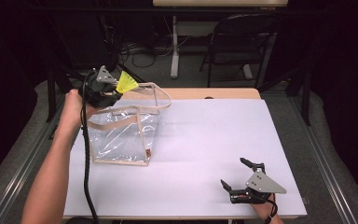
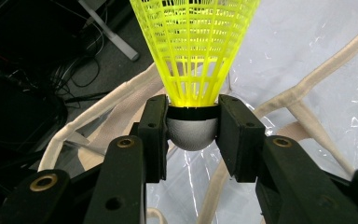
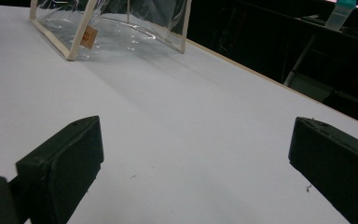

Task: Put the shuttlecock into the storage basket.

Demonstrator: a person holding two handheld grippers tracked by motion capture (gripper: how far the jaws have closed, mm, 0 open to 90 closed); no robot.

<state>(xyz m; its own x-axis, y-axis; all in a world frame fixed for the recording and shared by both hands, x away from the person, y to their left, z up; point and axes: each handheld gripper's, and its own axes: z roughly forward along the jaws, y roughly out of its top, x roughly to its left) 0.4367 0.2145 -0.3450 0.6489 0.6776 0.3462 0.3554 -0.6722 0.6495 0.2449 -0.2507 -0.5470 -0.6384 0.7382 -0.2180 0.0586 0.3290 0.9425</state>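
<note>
Yellow plastic-mesh shuttlecock [image 2: 193,60], its rounded grey cork base pinched between the two black pads, is riding in our left gripper [image 1: 106,93] above the open mouth of the clear plastic tote bag with cream fabric trim [image 1: 123,135], at the far left corner of the white table [image 1: 205,154]. We are gripping it by the base, skirt pointing away from the hand, which is keeping the fragile mesh clear of the pads and, we judge, readying it for a drop into the bag. Our right gripper [image 1: 237,176] is resting near the front edge of the table, well apart from the bag, its jaws standing wide with nothing between them, seemingly waiting out of the way.

We are struggling to read the bag's see-through walls against the white tabletop, and we cannot tell whether anything is lying inside it. The small tan label [image 3: 88,37] on its corner is too blurred to read, and the skirt's rim is running off the top of the left gripper view.
</note>
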